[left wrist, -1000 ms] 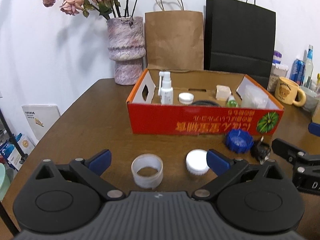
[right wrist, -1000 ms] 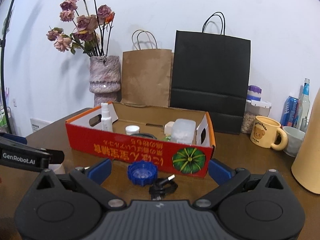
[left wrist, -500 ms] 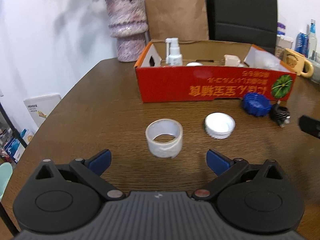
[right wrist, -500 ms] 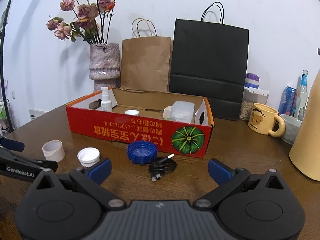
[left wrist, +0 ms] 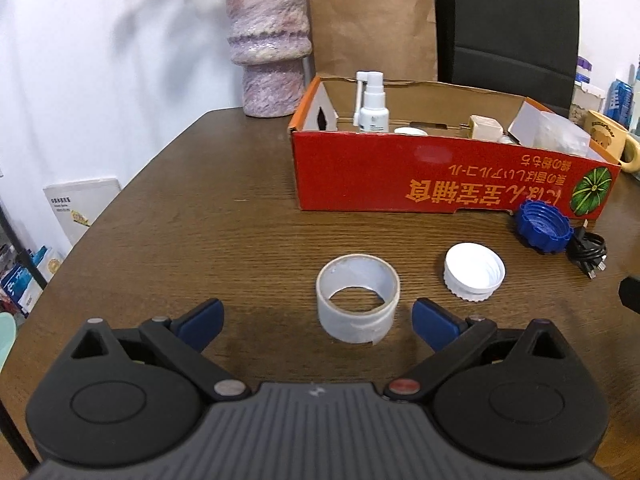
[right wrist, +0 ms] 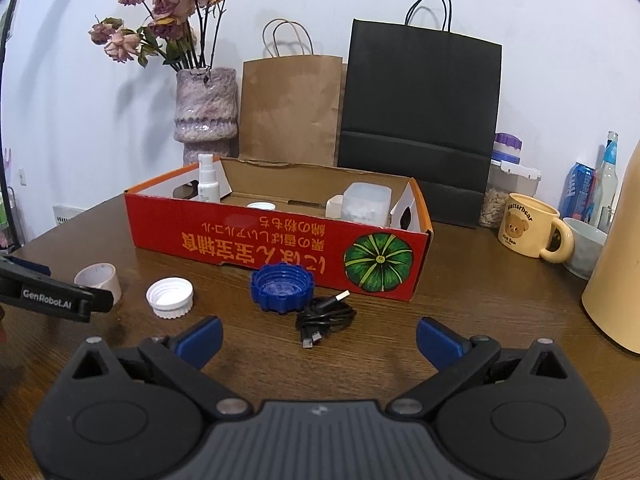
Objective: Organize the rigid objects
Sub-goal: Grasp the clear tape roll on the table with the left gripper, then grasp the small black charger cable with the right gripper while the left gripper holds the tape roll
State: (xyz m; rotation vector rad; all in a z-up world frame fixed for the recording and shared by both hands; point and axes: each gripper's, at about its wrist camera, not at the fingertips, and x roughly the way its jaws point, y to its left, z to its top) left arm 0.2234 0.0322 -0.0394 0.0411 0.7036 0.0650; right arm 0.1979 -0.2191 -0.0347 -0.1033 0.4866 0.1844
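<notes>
A roll of clear tape [left wrist: 357, 304] stands on the brown table just ahead of my left gripper [left wrist: 318, 318], which is open and empty. To its right lie a white cap [left wrist: 474, 271], a blue cap [left wrist: 543, 227] and a coiled black cable [left wrist: 586, 249]. Behind them sits the red cardboard box [left wrist: 440, 184], holding a white spray bottle [left wrist: 373, 104] and other small items. My right gripper [right wrist: 319, 335] is open and empty, just short of the cable [right wrist: 325, 318] and blue cap [right wrist: 281, 287]. The white cap [right wrist: 170, 297] and tape roll [right wrist: 99, 278] lie to its left.
A purple vase [right wrist: 206, 112] with dried flowers, a brown paper bag [right wrist: 291, 108] and a black paper bag [right wrist: 420, 120] stand behind the box. A yellow bear mug [right wrist: 528, 226], bowl, bottles and a tall tan container [right wrist: 616, 264] crowd the right side. The table's left edge [left wrist: 120, 196] curves away.
Both grippers have pulled back from the box and stayed open. The tape roll now sits further ahead of the left gripper's fingers, and the right wrist view now takes in the white cap and the tape roll.
</notes>
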